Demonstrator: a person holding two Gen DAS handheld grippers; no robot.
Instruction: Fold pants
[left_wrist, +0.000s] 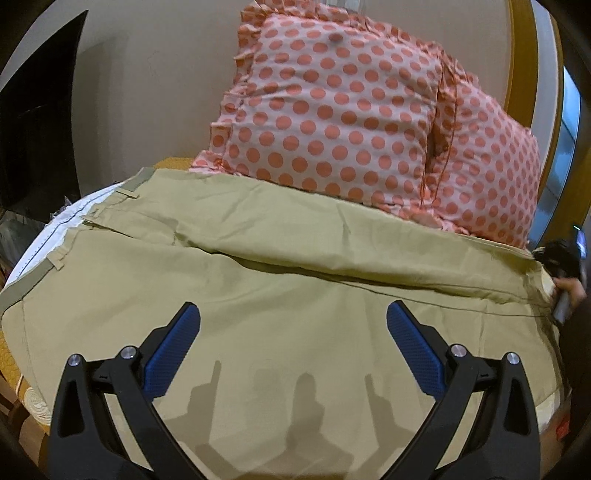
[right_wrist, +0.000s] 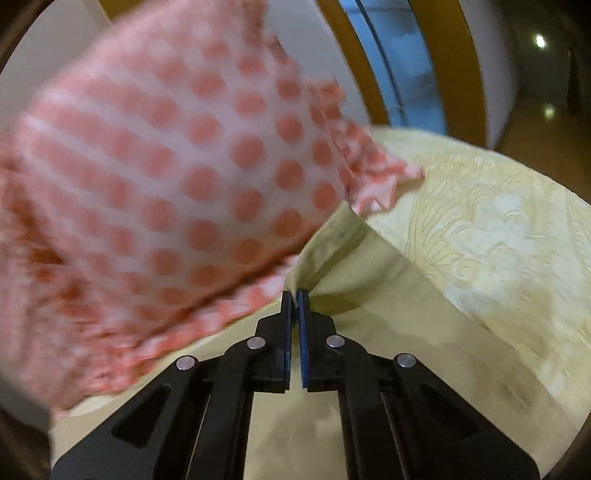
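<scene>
Khaki pants (left_wrist: 295, 258) lie spread across the bed, waistband at the left with its white lining showing, legs running to the right. My left gripper (left_wrist: 293, 321) is open and empty, hovering just above the near part of the pants. My right gripper (right_wrist: 294, 295) is shut on the hem end of the pants (right_wrist: 332, 243) and lifts it a little off the bed. It also shows at the far right of the left wrist view (left_wrist: 561, 291).
A pink polka-dot pillow (left_wrist: 332, 110) rests on the far edge of the pants; it fills the left of the right wrist view (right_wrist: 166, 177), blurred. A pale yellow embossed bedspread (right_wrist: 498, 229) lies to the right. A wooden frame (right_wrist: 461, 55) stands behind.
</scene>
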